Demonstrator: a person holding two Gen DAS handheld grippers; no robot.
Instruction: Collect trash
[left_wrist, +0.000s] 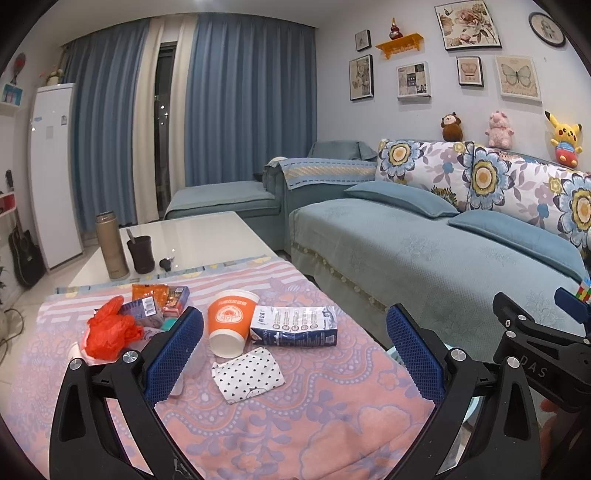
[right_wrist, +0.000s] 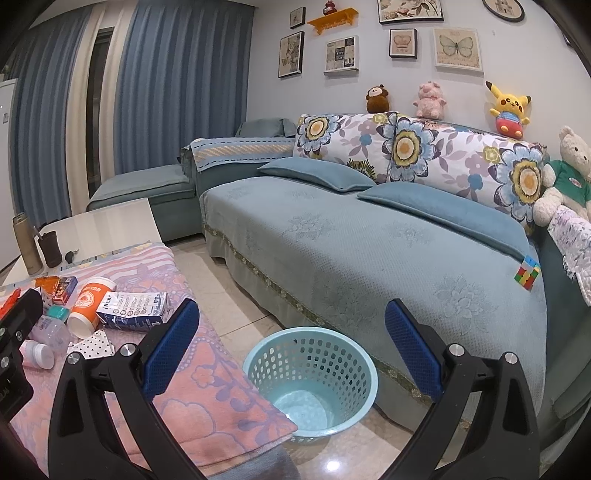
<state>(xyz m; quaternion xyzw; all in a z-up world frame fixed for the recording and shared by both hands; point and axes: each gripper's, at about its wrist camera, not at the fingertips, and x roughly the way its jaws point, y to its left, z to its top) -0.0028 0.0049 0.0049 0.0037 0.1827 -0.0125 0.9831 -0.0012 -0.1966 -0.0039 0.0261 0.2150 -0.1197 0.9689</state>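
We hold our left gripper (left_wrist: 294, 350) with jaws spread wide, gripping nothing. Our right gripper (right_wrist: 291, 349) is likewise wide apart and holds nothing.

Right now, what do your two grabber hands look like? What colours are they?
Both look alike. The left gripper has two black, triangle-shaped plastic arms with cut-out holes and shiny silver bolts. Its fingers wear bright blue pads with a bumpy grid texture. The right gripper matches: black frame, silver bolts, blue pads. Seen from the left wrist camera, its black body carries white letters, "DAS". No cables or sleeves show.
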